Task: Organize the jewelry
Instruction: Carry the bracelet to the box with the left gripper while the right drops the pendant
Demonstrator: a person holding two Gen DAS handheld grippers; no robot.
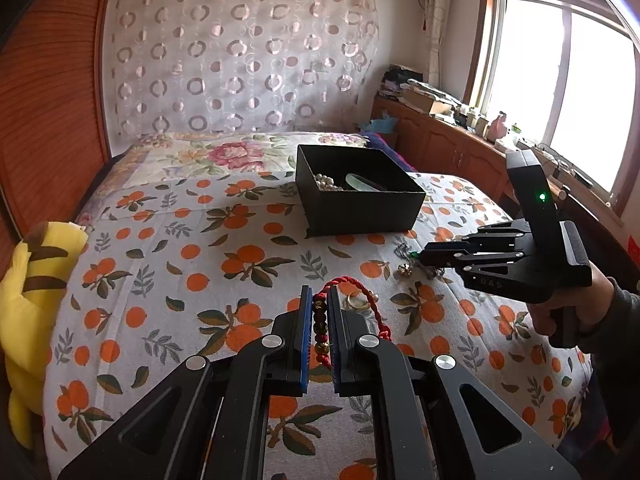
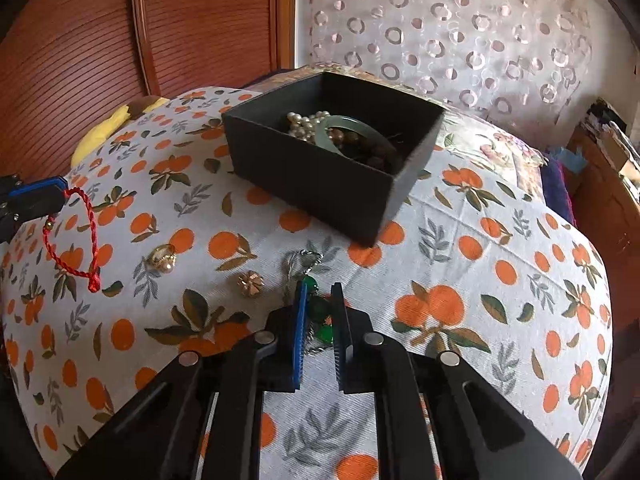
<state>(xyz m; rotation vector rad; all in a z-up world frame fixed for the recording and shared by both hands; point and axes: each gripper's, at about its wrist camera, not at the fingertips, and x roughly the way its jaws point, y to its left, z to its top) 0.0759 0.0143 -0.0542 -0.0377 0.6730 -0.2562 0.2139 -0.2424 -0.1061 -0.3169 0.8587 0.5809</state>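
Note:
A black open box [image 1: 362,196] [image 2: 332,168] stands on the orange-print bedspread and holds a pearl string [image 2: 306,124], a green jade bangle [image 2: 352,132] and dark beads. My left gripper [image 1: 320,300] is shut on a red cord bracelet with dark beads [image 1: 322,328]; its loop [image 2: 76,240] hangs over the bed. My right gripper [image 2: 319,298] is closed on a silver chain with green stones [image 2: 320,312], low on the bedspread. A gold ring [image 2: 162,258] and a gold flower piece [image 2: 251,283] lie loose between the grippers.
A yellow plush toy [image 1: 28,304] lies at the bed's left edge. A wooden wardrobe [image 2: 120,28] stands behind it. A low cabinet [image 1: 448,140] with clutter runs under the window on the right. A patterned curtain [image 1: 240,52] hangs behind the bed.

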